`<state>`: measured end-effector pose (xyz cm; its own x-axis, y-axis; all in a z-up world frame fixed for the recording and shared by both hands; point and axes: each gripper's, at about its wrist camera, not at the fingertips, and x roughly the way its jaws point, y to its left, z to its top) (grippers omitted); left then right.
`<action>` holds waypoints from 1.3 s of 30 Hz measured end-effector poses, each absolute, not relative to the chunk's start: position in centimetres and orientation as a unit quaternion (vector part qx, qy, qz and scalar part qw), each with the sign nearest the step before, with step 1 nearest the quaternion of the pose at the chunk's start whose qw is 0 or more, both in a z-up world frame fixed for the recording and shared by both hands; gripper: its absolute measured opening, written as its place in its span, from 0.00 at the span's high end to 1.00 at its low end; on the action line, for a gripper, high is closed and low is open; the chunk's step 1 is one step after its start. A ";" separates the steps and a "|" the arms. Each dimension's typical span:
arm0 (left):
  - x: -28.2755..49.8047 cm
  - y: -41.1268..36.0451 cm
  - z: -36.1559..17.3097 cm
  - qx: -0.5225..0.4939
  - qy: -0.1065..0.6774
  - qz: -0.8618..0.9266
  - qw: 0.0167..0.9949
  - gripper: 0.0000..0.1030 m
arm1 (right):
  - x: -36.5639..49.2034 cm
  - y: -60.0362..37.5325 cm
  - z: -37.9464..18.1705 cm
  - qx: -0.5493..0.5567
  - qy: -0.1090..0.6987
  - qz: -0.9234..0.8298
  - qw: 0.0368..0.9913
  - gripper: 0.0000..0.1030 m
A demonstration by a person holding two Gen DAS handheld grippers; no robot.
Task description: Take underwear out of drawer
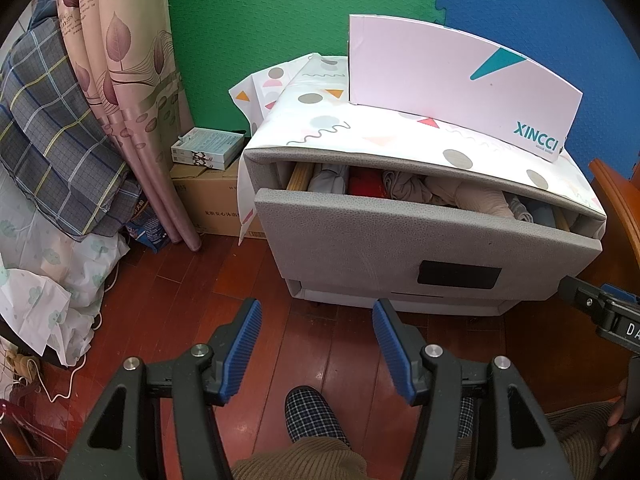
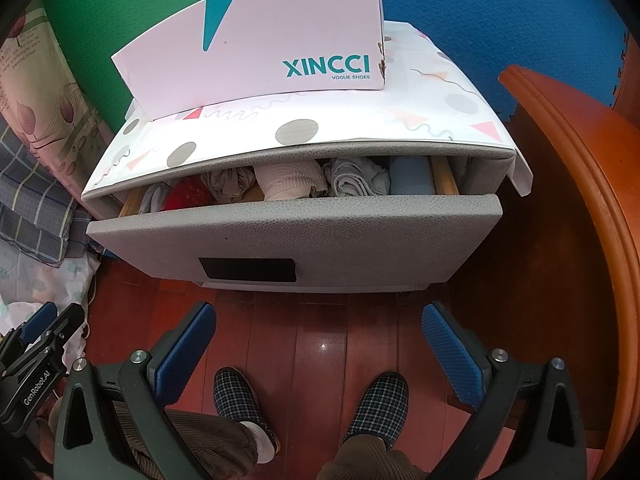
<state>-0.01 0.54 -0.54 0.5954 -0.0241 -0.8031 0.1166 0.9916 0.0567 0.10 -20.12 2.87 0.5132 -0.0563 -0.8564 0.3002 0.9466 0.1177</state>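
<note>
A grey drawer of a small cabinet stands partly pulled out. Rolled underwear lies in it in a row: grey, red, taupe, beige, light grey and blue. My left gripper is open and empty, low in front of the drawer, over the floor. My right gripper is open wide and empty, also below the drawer front. Each gripper's body shows at the edge of the other's view.
A pink XINCCI shoe box stands on the cloth-covered cabinet top. Curtain, plaid bedding and cardboard boxes are at the left. Orange wooden furniture is at the right. My slippered feet stand on the wood floor.
</note>
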 end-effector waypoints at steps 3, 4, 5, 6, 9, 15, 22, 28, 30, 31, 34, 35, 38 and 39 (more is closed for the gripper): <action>0.0 0.5 -0.5 0.051 0.448 -0.040 0.891 0.42 | 0.1 -20.1 2.9 0.127 0.483 -0.104 0.860 0.01; 0.0 0.5 -0.5 0.051 0.448 -0.040 0.891 0.42 | 0.1 -20.1 2.9 0.127 0.483 -0.104 0.860 0.01; 0.0 0.5 -0.5 0.052 0.448 -0.039 0.892 0.42 | 0.1 -20.1 2.9 0.126 0.483 -0.104 0.860 0.01; 0.0 0.5 -0.5 0.052 0.448 -0.039 0.892 0.42 | 0.1 -20.1 2.9 0.126 0.483 -0.104 0.860 0.01; 0.0 0.5 -0.5 0.052 0.448 -0.039 0.892 0.42 | 0.1 -20.1 2.9 0.126 0.483 -0.103 0.860 0.01; 0.0 0.5 -0.5 0.051 0.449 -0.040 0.891 0.42 | 0.1 -20.2 2.9 0.127 0.483 -0.103 0.860 0.01; 0.0 0.6 -0.5 0.051 0.448 -0.040 0.892 0.42 | 0.0 -20.2 2.9 0.129 0.482 -0.103 0.861 0.01; 0.0 0.5 -0.6 0.051 0.449 -0.040 0.891 0.42 | 0.0 -20.2 2.9 0.129 0.481 -0.102 0.861 0.01; 0.0 0.5 -0.6 0.050 0.449 -0.040 0.891 0.42 | 0.0 -20.2 2.9 0.130 0.481 -0.102 0.861 0.01; 0.0 0.5 -0.6 0.049 0.449 -0.040 0.891 0.42 | 0.0 -20.2 2.9 0.130 0.481 -0.102 0.861 0.01; 0.1 0.5 -0.7 0.046 0.451 -0.041 0.890 0.42 | 0.0 -20.3 2.9 0.131 0.481 -0.102 0.861 0.01; 0.1 0.5 -0.7 0.043 0.452 -0.044 0.890 0.42 | 0.0 -20.3 2.9 0.131 0.480 -0.102 0.861 0.01; 0.2 0.6 -0.7 0.033 0.456 -0.055 0.888 0.42 | -0.1 -20.3 2.9 0.135 0.479 -0.101 0.861 0.01; 0.2 0.7 -0.7 0.027 0.457 -0.060 0.887 0.42 | -0.1 -20.4 2.9 0.136 0.478 -0.101 0.862 0.01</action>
